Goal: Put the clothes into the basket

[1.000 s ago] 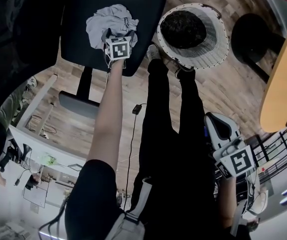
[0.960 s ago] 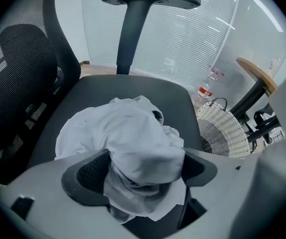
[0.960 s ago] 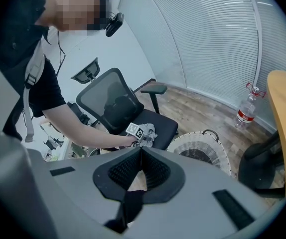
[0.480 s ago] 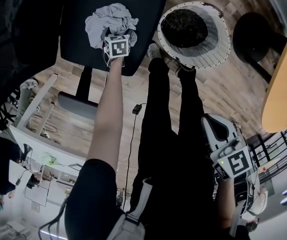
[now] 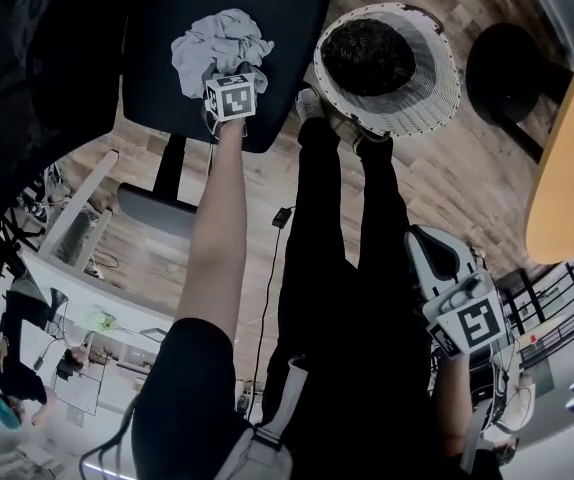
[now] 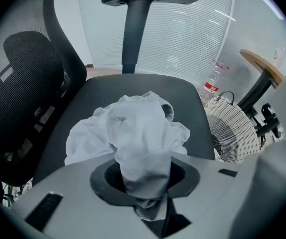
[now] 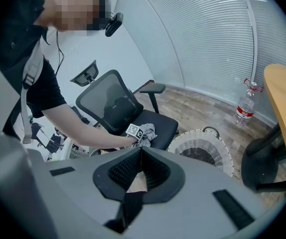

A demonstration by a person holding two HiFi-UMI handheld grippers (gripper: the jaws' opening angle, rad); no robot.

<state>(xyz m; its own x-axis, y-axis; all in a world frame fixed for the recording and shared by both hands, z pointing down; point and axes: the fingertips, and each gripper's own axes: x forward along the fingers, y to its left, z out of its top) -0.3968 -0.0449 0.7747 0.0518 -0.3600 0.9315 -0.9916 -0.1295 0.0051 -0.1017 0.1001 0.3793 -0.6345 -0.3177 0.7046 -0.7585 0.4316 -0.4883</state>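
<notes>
Left gripper view looks down on the cloth [image 6: 143,128], a pale grey-white piece, thin and soft, crumpled into a loose heap with deep folds and rounded lobes. What kind of garment it is cannot be told from the bundle. It lies near the middle of the dark seat of a chair [image 6: 193,96], whose mesh back rises at the left of that view. The left gripper [image 6: 144,176] points steeply down at the heap; its jaws are closing, and a thick fold of the cloth is bunched between them, drawn up into a narrow neck where the pads pinch it. The rest of the cloth spreads on the seat.

The basket [image 5: 435,93], white wicker with a round rim and a dark inside, stands on the wood floor [image 5: 447,178] just beside the chair, apart from the cloth. A bottle [image 6: 212,86] stands behind it.

The right gripper [image 7: 139,158] is held back near the person's side, well away from chair and basket, its jaws together at the tips with nothing between them.
</notes>
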